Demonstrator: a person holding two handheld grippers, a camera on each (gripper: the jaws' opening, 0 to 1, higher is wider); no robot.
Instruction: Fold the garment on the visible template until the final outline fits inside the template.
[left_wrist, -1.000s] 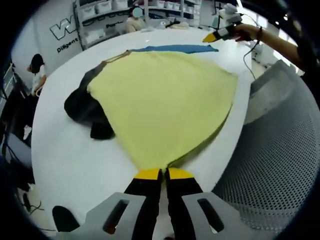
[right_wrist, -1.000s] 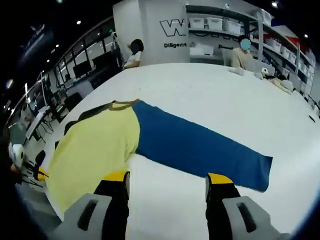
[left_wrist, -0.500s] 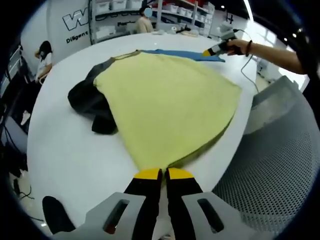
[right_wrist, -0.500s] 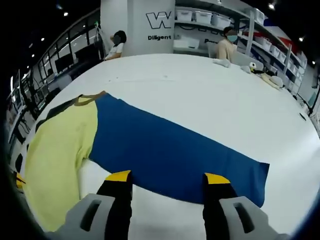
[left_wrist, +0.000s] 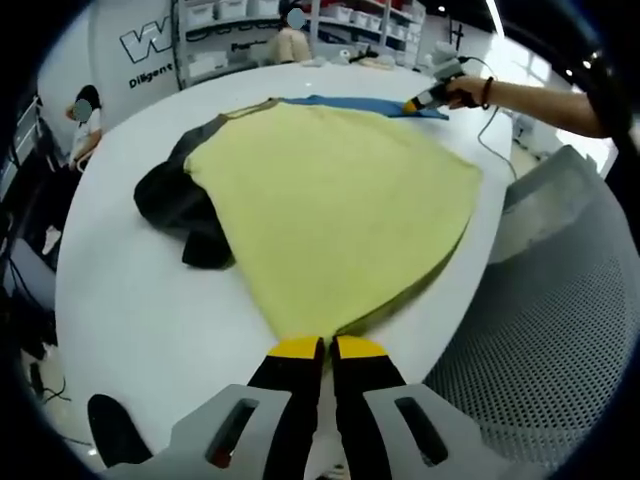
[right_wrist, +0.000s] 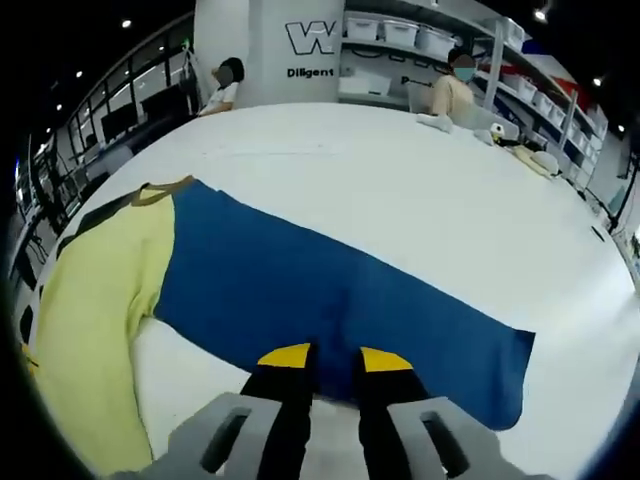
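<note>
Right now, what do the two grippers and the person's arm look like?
Each gripper, left gripper and right gripper, has two black jaws with yellow tips on grey slotted mounts. In the left gripper view, a cable trails from the right gripper, and the person's wrist wears a dark band.

White round table (right_wrist: 420, 210), shelving with white bins (right_wrist: 420, 45) behind, lettered white wall (left_wrist: 150, 45), grey mesh chair (left_wrist: 560, 330) beside.

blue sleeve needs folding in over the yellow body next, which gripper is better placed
Right. The right gripper sits at the blue sleeve's near edge; the left gripper is pinching the yellow hem.
</note>
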